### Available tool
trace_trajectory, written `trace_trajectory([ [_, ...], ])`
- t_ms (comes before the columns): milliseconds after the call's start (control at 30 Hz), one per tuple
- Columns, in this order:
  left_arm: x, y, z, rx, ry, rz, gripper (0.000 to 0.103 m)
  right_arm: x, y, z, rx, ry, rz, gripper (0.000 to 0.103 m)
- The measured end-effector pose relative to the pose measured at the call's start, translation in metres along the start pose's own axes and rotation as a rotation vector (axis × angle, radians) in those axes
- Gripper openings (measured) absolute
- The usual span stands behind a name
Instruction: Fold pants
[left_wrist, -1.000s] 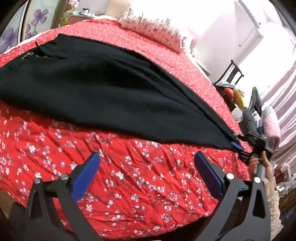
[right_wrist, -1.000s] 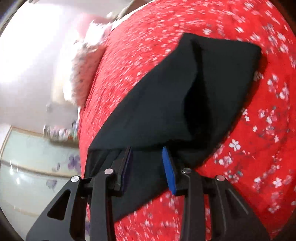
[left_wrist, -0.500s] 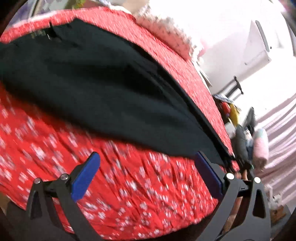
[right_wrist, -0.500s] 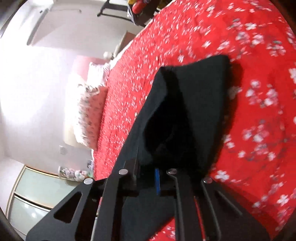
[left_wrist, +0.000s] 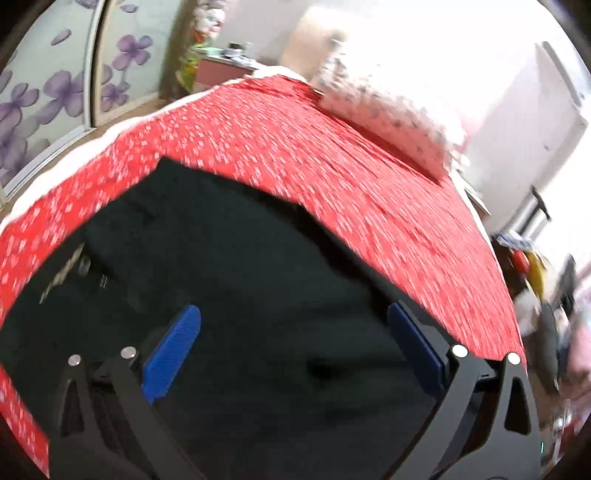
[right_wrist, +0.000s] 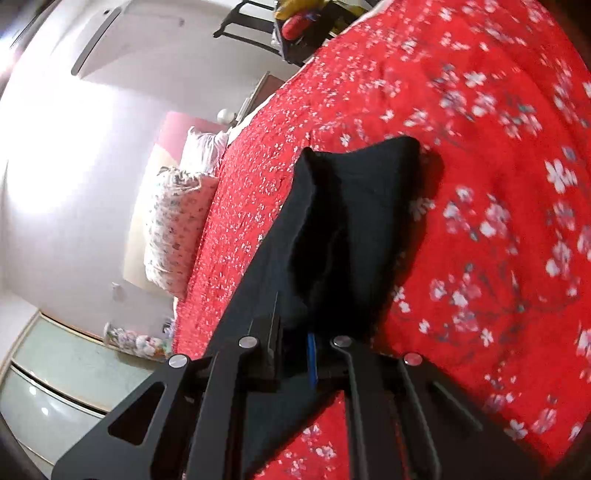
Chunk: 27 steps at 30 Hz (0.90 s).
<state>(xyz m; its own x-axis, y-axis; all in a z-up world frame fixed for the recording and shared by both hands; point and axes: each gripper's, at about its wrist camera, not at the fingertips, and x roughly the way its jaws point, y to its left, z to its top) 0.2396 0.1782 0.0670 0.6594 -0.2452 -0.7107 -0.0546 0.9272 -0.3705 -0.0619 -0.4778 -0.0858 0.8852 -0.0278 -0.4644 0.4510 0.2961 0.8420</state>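
Now I am pinching the black pants hem in my right tongs, lifting it off the red bedspread; my spread left tongs are hovering above the waist, ready for pinning it flat.

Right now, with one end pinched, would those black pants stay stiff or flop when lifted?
Probably floppy: the black pants sag and crease beyond the shut right gripper. Likely light, since a small pinch raises the hem. They'd likely drag across the red bedspread, not slide.
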Motion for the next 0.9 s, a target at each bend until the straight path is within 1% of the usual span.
trace_trajectory([
  [100,0.039,-0.009,0.036,-0.033,-0.042,0.067,0.101,0.002,0.001,0.000,-0.018,0.003,-0.011,0.010],
  [133,0.057,-0.011,0.045,-0.035,-0.020,0.076,0.101,0.002,0.002,0.001,-0.027,0.003,-0.015,0.010],
  [167,0.079,-0.013,0.056,-0.043,0.038,0.086,0.100,0.004,0.005,0.001,-0.044,0.002,-0.021,0.010],
  [200,0.105,-0.013,0.067,-0.080,0.104,0.109,0.097,0.005,0.007,0.001,-0.058,0.000,-0.028,0.010],
  [267,0.140,-0.013,0.076,-0.155,0.196,0.143,0.094,0.009,0.012,0.001,-0.084,-0.001,-0.042,0.010],
  [333,0.168,-0.016,0.079,-0.190,0.263,0.194,0.088,0.010,0.013,0.002,-0.099,0.001,-0.047,0.010],
  [467,0.204,-0.027,0.077,-0.176,0.309,0.314,0.086,0.011,0.013,0.002,-0.113,0.007,-0.043,0.010],
  [500,0.212,-0.026,0.077,-0.190,0.322,0.332,0.086,0.012,0.014,0.002,-0.121,0.009,-0.044,0.010],
  [567,0.220,-0.025,0.080,-0.246,0.309,0.358,0.085,0.013,0.016,0.002,-0.135,0.014,-0.046,0.010],
  [600,0.221,-0.023,0.079,-0.269,0.293,0.360,0.079,0.012,0.014,0.001,-0.138,0.015,-0.045,0.010],
  [633,0.221,-0.022,0.080,-0.286,0.277,0.356,0.074,0.012,0.015,0.001,-0.140,0.016,-0.044,0.010],
  [700,0.220,-0.020,0.080,-0.278,0.268,0.358,0.050,0.013,0.015,0.002,-0.145,0.017,-0.045,0.010],
  [733,0.218,-0.019,0.080,-0.278,0.261,0.323,0.043,0.013,0.016,0.001,-0.146,0.017,-0.044,0.010],
  [767,0.217,-0.018,0.080,-0.278,0.262,0.277,0.027,0.014,0.018,0.001,-0.149,0.017,-0.044,0.010],
  [800,0.216,-0.018,0.079,-0.279,0.268,0.247,0.010,0.014,0.020,0.001,-0.152,0.016,-0.044,0.010],
  [833,0.214,-0.018,0.078,-0.279,0.273,0.219,0.006,0.015,0.022,0.002,-0.159,0.015,-0.043,0.010],
  [900,0.206,-0.023,0.076,-0.257,0.243,0.217,0.002,0.014,0.024,0.001,-0.169,0.010,-0.042,0.010],
])
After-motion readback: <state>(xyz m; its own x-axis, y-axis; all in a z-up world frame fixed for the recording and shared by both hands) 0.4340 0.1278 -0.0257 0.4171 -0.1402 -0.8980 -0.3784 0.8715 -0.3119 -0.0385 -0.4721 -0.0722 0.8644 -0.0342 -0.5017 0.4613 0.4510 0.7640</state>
